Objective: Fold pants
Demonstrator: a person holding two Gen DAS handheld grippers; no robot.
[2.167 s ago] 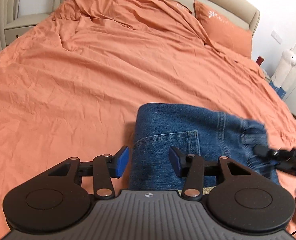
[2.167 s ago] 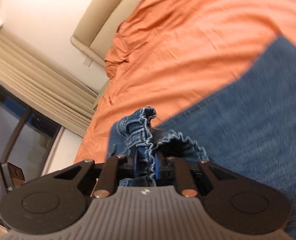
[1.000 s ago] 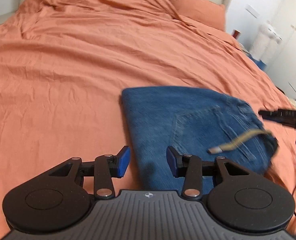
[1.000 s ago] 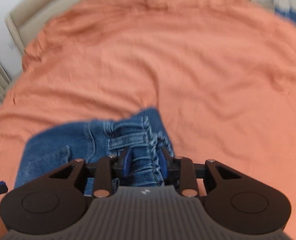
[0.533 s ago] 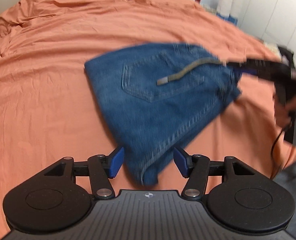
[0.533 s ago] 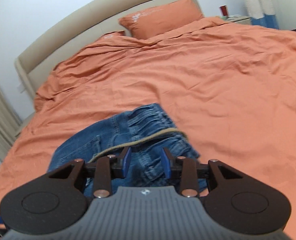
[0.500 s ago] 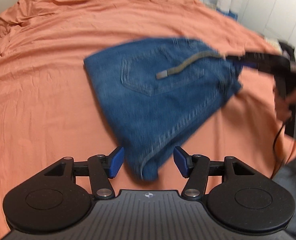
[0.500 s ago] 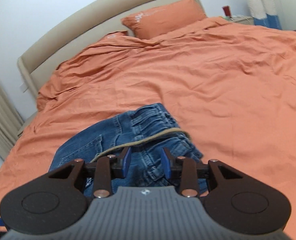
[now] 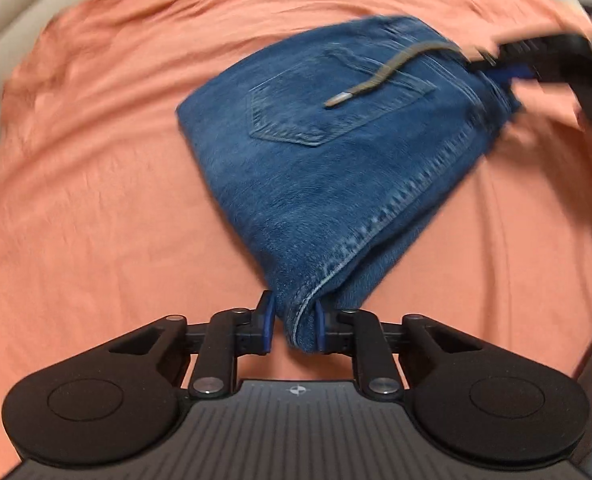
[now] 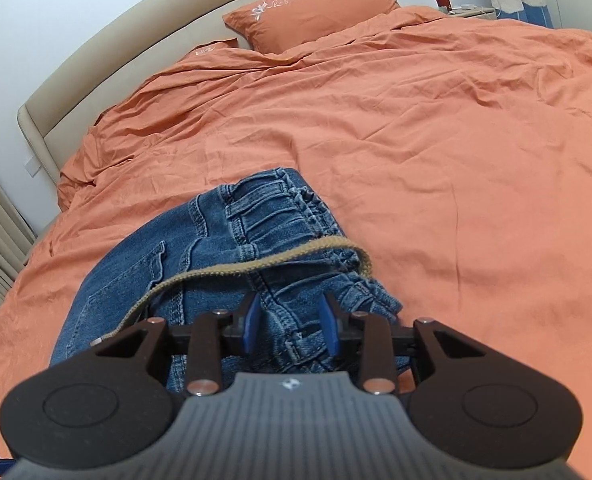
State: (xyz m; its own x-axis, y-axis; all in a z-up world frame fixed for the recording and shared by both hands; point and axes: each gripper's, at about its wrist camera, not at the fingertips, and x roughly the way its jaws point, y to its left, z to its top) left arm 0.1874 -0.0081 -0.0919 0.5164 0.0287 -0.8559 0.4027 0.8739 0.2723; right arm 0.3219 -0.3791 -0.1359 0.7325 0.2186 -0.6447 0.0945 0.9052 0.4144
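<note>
Bed cover (image 10: 436,152): orange, wrinkled, spread across the whole bed; fills most of both views.
Headboard (image 10: 143,28): beige, padded, along the far edge in the right wrist view.
Pillow (image 10: 308,8): orange with a pale embroidered mark, lying against the headboard.
Pants (image 9: 336,152): blue denim, folded into a compact bundle, lying on the bed cover near its close edge; back pocket faces up, gathered waistband toward the right gripper.
Drawstring (image 10: 255,266): tan cord, lying loose across the top of the pants, metal-tipped end free on the pocket area.
Left gripper (image 9: 293,326): at the near folded corner of the pants; blue pads pressed against the denim on both sides, pinching the fold.
Right gripper (image 10: 291,326): at the waistband end; jaws spread, blue pads standing on either side of the bunched denim with visible gaps, not clamping it. View from the left is motion-blurred.
</note>
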